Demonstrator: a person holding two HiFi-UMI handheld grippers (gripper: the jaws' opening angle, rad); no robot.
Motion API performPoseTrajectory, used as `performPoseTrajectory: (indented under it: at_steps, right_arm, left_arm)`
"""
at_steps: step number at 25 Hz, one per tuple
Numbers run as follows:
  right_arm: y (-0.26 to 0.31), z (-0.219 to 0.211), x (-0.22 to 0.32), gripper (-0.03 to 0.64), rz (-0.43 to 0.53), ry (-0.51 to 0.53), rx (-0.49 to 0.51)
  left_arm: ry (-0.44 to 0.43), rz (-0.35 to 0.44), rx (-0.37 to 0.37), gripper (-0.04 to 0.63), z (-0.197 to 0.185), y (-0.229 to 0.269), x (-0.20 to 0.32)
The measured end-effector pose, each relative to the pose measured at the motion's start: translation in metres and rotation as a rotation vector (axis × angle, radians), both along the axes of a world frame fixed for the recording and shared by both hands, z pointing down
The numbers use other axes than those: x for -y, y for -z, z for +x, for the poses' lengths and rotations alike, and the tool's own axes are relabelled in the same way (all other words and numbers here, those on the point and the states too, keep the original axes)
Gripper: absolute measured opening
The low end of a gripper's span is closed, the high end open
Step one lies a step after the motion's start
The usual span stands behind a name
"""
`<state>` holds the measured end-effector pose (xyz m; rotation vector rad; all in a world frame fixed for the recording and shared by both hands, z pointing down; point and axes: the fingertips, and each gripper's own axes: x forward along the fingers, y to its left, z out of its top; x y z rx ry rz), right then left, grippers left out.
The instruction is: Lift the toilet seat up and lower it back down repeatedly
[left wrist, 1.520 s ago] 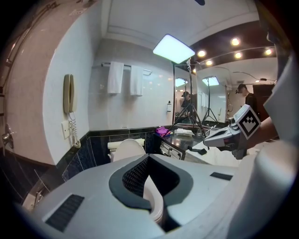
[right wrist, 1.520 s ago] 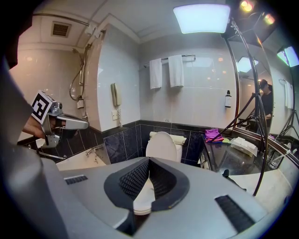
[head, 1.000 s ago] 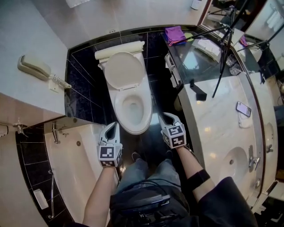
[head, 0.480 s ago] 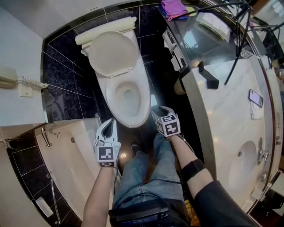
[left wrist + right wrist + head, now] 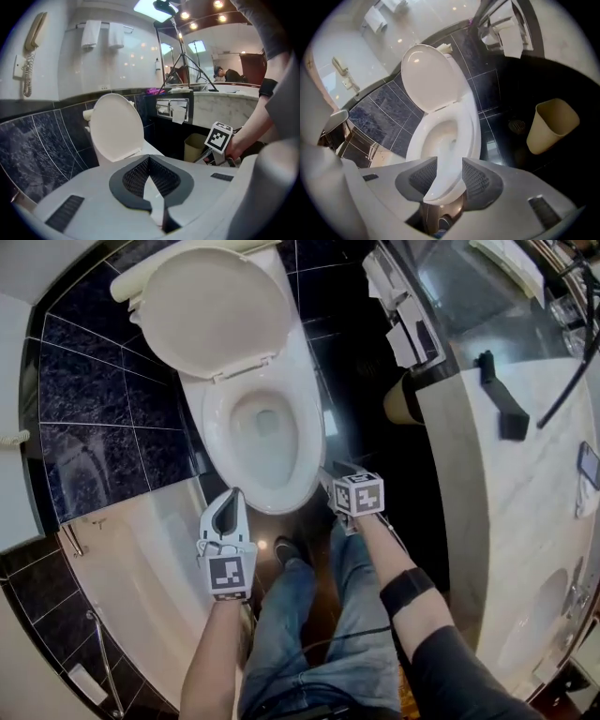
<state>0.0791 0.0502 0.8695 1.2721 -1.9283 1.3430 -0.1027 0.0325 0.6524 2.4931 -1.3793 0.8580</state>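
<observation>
Right tongs (image 5: 449, 160) spread, jaws just opened, straddling front edge of toilet seat (image 5: 461, 140), not pinching. Seat down on bowl (image 5: 246, 442), lid (image 5: 429, 77) upright. Left tongs (image 5: 148, 158) pressed together, empty, near seat's front-left.

White toilet (image 5: 239, 381), dark marbled tiles (image 5: 84, 427)

No words, brand names or numbers can be read anywhere. The left gripper's cube (image 5: 232, 575) and the right gripper's cube (image 5: 360, 493) carry only black-and-white square patterns.
</observation>
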Motion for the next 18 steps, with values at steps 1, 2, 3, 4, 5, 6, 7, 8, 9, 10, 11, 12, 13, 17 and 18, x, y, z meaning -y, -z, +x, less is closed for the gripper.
performPoseTrajectory:
  at_steps: [1, 2, 3, 4, 5, 6, 7, 8, 9, 10, 11, 12, 13, 17, 18]
  right_arm:
    - [-0.014, 0.001, -0.001, 0.187, -0.013, -0.010, 0.011]
    - [-0.025, 0.001, -0.001, 0.187, -0.025, -0.020, 0.028]
    - [-0.035, 0.001, -0.002, 0.187, -0.036, -0.031, 0.048]
    - [-0.044, -0.001, -0.002, 0.187, -0.045, -0.042, 0.072]
    - [-0.052, -0.003, -0.002, 0.187, -0.054, -0.052, 0.096]
    - [-0.058, -0.005, -0.002, 0.187, -0.064, -0.063, 0.118]
    - [-0.064, -0.006, -0.002, 0.187, -0.073, -0.075, 0.140]
    - [-0.069, -0.007, -0.001, 0.187, -0.082, -0.089, 0.161]
    - [-0.073, -0.008, -0.001, 0.187, -0.090, -0.104, 0.185]
    - [-0.077, -0.010, -0.001, 0.187, -0.099, -0.118, 0.210]
    - [-0.080, -0.012, -0.001, 0.187, -0.108, -0.131, 0.236]
    - [-0.082, -0.015, 0.000, 0.186, -0.116, -0.142, 0.260]
    - [-0.084, -0.018, -0.001, 0.187, -0.123, -0.151, 0.283]
    - [-0.089, -0.023, -0.001, 0.186, -0.121, -0.172, 0.330]
    - [-0.089, -0.023, 0.000, 0.178, -0.119, -0.176, 0.338]
  left_arm:
    - [0.002, -0.009, 0.000, -0.005, 0.003, -0.013, 0.002]
    - [-0.005, -0.015, 0.004, -0.005, 0.004, -0.026, 0.003]
    - [-0.015, -0.018, 0.011, -0.005, 0.005, -0.038, 0.004]
    - [-0.019, -0.022, 0.015, -0.005, 0.005, -0.049, 0.006]
    - [-0.018, -0.026, 0.017, -0.005, 0.005, -0.058, 0.007]
    - [-0.014, -0.029, 0.018, -0.005, 0.004, -0.065, 0.009]
    - [-0.011, -0.032, 0.019, -0.005, 0.004, -0.072, 0.010]
    - [-0.009, -0.035, 0.019, -0.005, 0.004, -0.077, 0.011]
    - [-0.008, -0.037, 0.018, -0.005, 0.005, -0.082, 0.012]
    - [-0.008, -0.039, 0.016, -0.005, 0.005, -0.085, 0.012]
    - [-0.009, -0.041, 0.015, -0.005, 0.006, -0.089, 0.012]
    - [-0.010, -0.043, 0.013, -0.005, 0.007, -0.092, 0.012]
    - [-0.011, -0.044, 0.011, -0.005, 0.007, -0.094, 0.012]
    - [-0.010, -0.052, 0.012, -0.005, 0.005, -0.104, 0.012]
    - [-0.011, -0.054, 0.014, -0.005, 0.004, -0.107, 0.012]
